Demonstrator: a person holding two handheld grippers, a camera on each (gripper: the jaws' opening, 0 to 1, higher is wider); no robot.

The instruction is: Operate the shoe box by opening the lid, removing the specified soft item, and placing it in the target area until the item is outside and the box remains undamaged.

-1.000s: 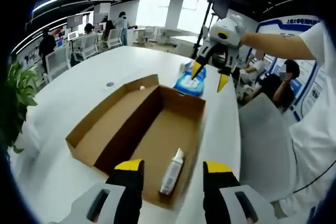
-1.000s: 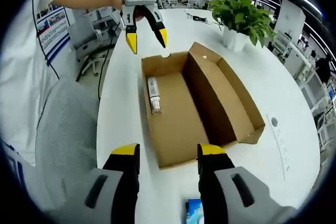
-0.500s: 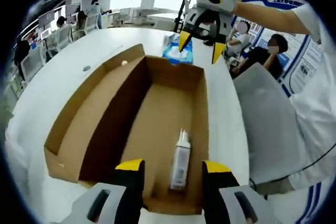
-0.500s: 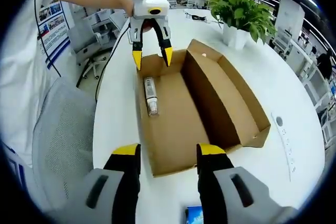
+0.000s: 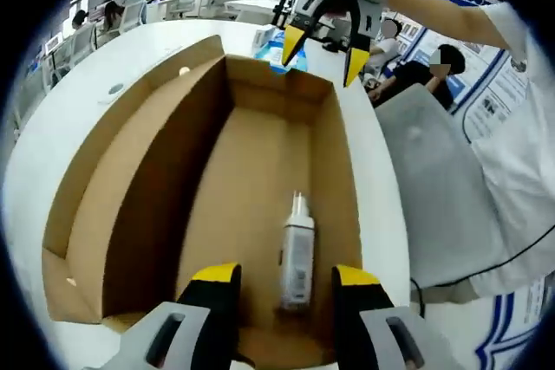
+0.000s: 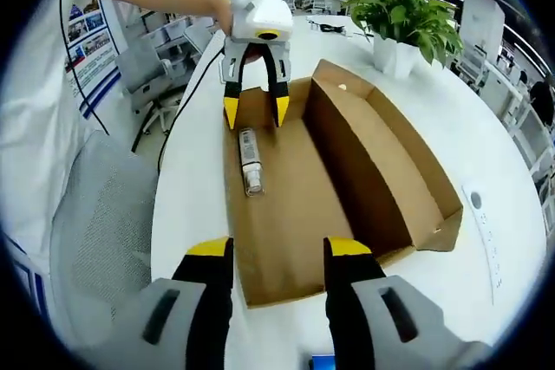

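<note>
An open brown shoe box [image 5: 156, 179] [image 6: 373, 179] lies on the white table, its lid folded out flat to one side. A small white tube [image 5: 297, 251] [image 6: 249, 160] lies on the box floor near one long wall. My left gripper [image 5: 275, 276] [image 6: 255, 111] hangs open just above the tube's end, inside the box's near end. My right gripper [image 6: 269, 249] [image 5: 319, 44] is open too, held over the box's opposite end with nothing between its fingers. A blue and white soft pack [image 5: 279, 46] lies on the table beyond the box.
A grey mesh office chair [image 6: 95, 214] [image 5: 434, 171] stands close along the table's edge. A potted green plant [image 6: 401, 15] sits on the table past the box. A white strip [image 6: 486, 223] lies on the table beside the box lid. People sit at desks in the background.
My left gripper has come down and forward over the box end, close above the tube. My right gripper has shifted slightly toward the box. The box and tube have stayed put.
</note>
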